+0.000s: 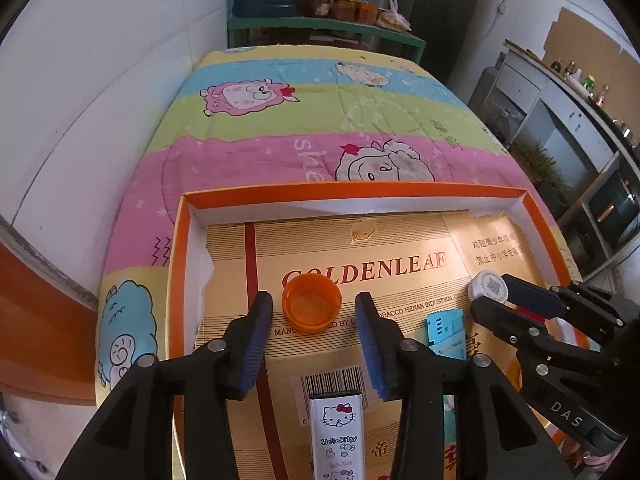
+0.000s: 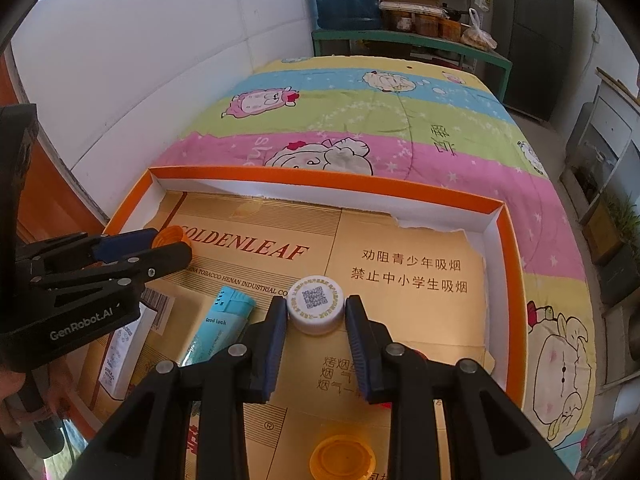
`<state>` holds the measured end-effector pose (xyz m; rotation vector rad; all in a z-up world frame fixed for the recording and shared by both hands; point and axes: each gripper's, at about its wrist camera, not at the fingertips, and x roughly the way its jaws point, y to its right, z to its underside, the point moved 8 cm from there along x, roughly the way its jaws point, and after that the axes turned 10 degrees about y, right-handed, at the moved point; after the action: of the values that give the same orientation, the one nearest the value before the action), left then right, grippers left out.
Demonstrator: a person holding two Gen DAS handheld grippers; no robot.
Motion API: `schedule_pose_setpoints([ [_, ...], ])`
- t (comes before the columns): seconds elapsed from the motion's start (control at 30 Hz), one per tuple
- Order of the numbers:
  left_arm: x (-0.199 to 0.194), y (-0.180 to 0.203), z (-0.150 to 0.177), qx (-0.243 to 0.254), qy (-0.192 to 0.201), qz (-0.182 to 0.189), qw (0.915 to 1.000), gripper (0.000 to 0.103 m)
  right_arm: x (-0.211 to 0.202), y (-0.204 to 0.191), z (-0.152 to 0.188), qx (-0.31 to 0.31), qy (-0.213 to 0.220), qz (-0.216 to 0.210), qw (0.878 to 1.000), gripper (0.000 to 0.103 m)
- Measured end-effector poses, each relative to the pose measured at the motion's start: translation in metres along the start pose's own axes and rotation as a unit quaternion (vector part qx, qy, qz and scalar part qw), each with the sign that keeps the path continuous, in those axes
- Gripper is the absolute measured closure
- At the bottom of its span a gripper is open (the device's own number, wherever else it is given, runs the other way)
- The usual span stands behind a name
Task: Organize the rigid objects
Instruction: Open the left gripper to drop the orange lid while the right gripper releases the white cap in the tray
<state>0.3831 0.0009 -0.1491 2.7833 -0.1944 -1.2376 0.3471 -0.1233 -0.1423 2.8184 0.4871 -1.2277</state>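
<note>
A shallow orange-rimmed tray [image 1: 360, 193] [image 2: 320, 186], lined with gold GOLDENLEAF cardboard, lies on a bed. A small orange cap [image 1: 312, 309] [image 2: 169, 235] sits open side up on the cardboard. My left gripper [image 1: 313, 299] [image 2: 174, 243] stands open around it, with a gap showing on each side. A white bottle cap with a QR code [image 2: 316, 305] [image 1: 488, 284] is clamped between the blue pads of my right gripper [image 2: 316, 303] [image 1: 490, 292], just above the cardboard, right of the orange cap.
A light blue lighter [image 1: 446, 332] [image 2: 218, 328] lies between the two grippers. A white Hello Kitty lighter [image 1: 340, 428] lies near the front edge, and a yellow-orange lid [image 2: 342, 458] sits under my right gripper. The cartoon quilt [image 1: 320, 120] stretches beyond the tray.
</note>
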Motion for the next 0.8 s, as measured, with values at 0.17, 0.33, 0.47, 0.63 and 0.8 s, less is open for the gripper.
schedule_pose_setpoints([
  [0.17,-0.002,-0.002,-0.001,-0.013,0.005,0.002,0.9999,0.058,-0.001,0.000,0.001,0.001,0.002,0.000,1.000,0.072],
  [0.33,-0.008,-0.001,-0.004,-0.018,0.017,0.009,0.9997,0.058,-0.004,0.000,0.003,0.002,0.004,0.002,1.000,0.067],
  [0.47,-0.016,0.000,-0.008,-0.024,0.028,0.018,0.9991,0.058,-0.007,0.001,0.004,0.002,0.007,0.003,1.000,0.057],
  [0.63,-0.032,0.001,-0.012,-0.018,0.048,0.012,0.9986,0.058,-0.016,0.002,0.003,0.004,0.018,0.006,1.000,0.057],
  [0.8,-0.044,0.002,-0.013,-0.023,0.058,0.012,0.9980,0.058,-0.024,0.001,0.003,0.007,0.024,0.007,1.000,0.056],
])
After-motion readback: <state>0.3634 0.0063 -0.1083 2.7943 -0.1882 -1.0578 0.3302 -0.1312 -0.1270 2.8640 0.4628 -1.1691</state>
